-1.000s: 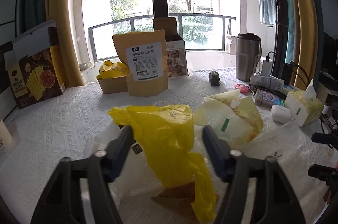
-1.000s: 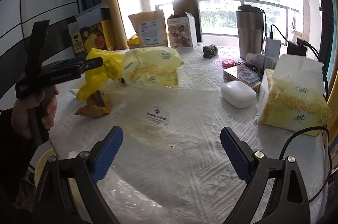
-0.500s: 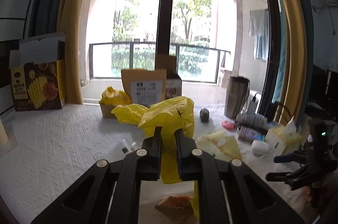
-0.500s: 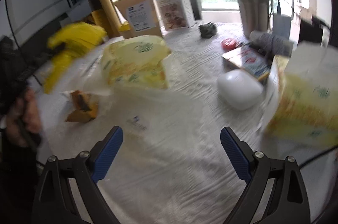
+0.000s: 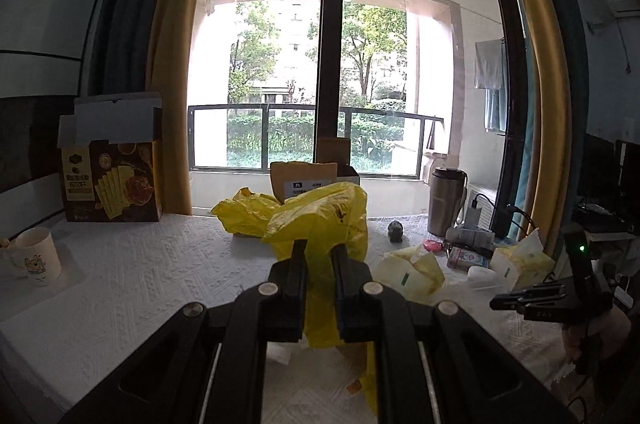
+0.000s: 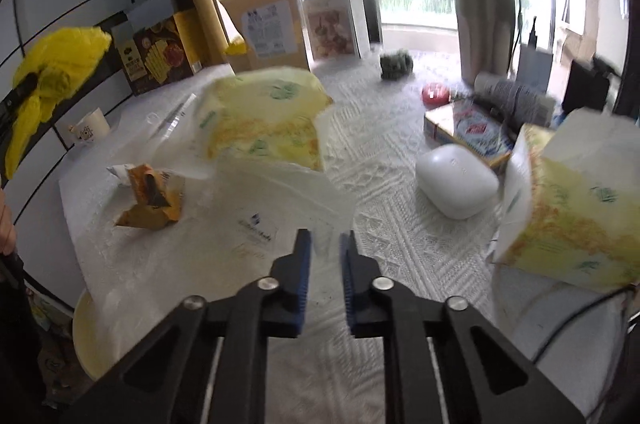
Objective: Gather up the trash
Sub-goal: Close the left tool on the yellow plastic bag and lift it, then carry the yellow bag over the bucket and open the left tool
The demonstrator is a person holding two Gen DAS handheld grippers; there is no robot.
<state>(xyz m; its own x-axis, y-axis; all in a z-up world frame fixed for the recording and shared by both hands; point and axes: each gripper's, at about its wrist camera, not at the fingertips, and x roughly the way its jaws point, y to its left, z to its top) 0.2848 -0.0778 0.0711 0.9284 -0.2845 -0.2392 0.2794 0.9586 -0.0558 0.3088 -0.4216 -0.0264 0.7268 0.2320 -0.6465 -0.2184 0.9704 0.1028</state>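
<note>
Yellow bag (image 5: 320,220) is pinched in your left claw (image 5: 320,264); right claw (image 6: 325,252) is closing on clear plastic (image 6: 280,192); orange wrapper (image 6: 154,200) waits.

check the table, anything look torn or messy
Yes. A torn orange wrapper lies ripped open on the white tablecloth, beside a crumpled clear plastic bag with an emptied yellow tissue pack slumped on it.

Left gripper (image 5: 319,256): matte black frame w/ triangular cut-outs, round silver screws at the pivots, black fingers (image 5: 298,264). Right gripper (image 6: 325,244): same black frame & silver screws, but ribbed blue pads on its fingers (image 6: 303,256); seen from the left cam it has a small green LED lit on an upright black handle.
</note>
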